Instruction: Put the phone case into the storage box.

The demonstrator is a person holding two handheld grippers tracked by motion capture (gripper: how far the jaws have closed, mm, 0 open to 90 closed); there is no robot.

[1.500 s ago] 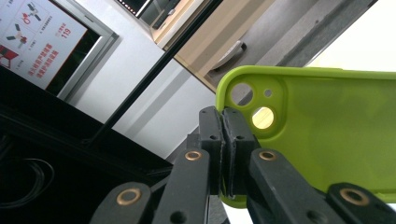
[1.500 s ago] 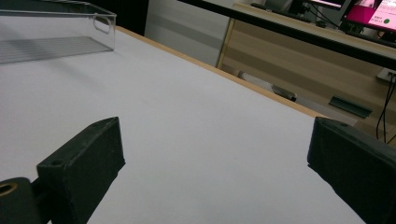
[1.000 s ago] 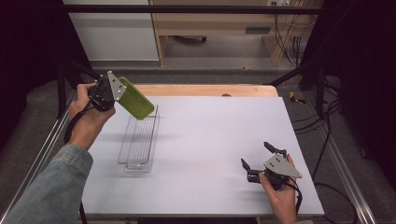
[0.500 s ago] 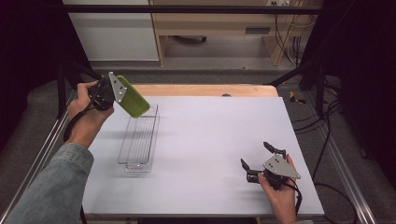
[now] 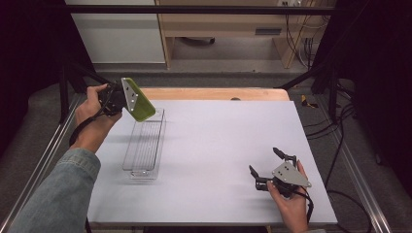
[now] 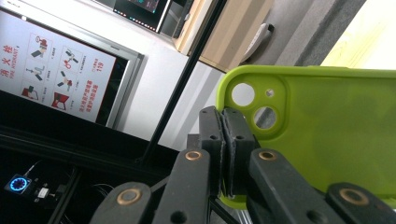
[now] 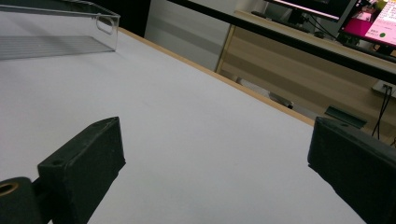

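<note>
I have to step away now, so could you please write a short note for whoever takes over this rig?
Left gripper: shut on the edge of the green phone case, held in the air above the far end of the clear bin.
Right gripper: open, holding nothing, low over the white table at the near right.
Done: case picked up.
Left: probably lower the case into the bin and release.

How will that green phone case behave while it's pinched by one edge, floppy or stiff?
Probably light: the left claw holds the green phone case up by its rim alone. It looks thin and possibly flexible, yet shows no sag. Its smooth surface might slip.
</note>
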